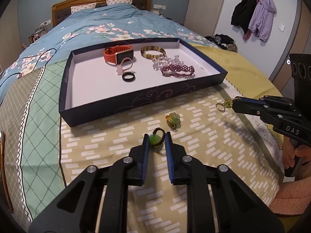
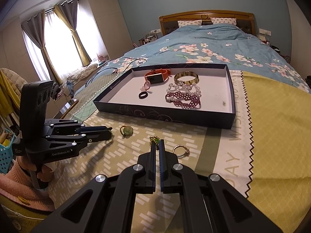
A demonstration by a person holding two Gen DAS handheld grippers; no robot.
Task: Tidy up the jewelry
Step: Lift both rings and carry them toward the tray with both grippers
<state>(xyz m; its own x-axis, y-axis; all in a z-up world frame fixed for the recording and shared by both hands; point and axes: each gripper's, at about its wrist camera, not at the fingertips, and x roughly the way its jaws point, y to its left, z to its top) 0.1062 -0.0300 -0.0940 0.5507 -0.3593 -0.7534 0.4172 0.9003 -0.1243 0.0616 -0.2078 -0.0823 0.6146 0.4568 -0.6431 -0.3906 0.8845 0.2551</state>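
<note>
A dark tray (image 1: 136,97) with a white floor lay on a patterned cloth (image 1: 204,139) spread over the bed (image 1: 101,23), and everything here is placed from it. Inside the tray, an orange watch (image 1: 118,55) stood near the far wall with a tortoiseshell bangle (image 1: 153,52) to its right. A clear bead bracelet (image 1: 165,61) lay just in front of the bangle, touching a purple beaded bracelet (image 1: 177,71) nearer the front wall. A black ring (image 1: 128,76) lay in front of the watch, with a thin pinkish ring (image 1: 125,65) between the two.

Outside the tray, in front of its near wall, the left gripper (image 1: 157,136) pointed down at the cloth with its fingers (image 1: 145,151) apart. A green-stone ring (image 1: 157,140) with a brown band showed between the tips in the left wrist view. From the right wrist view it lay flat on the cloth just off those tips, so the ring was not gripped.

A flower-topped ring (image 1: 173,121) lay on the cloth a little closer to the tray, between the two grippers.

The right gripper (image 2: 157,142) was off the tray's front right corner with its fingers together — clamped at the very tips on a gold ring with green beads (image 1: 226,103), held clear of the cloth. A hand (image 1: 291,152) in a pink sleeve (image 1: 291,198) gripped its handle.
</note>
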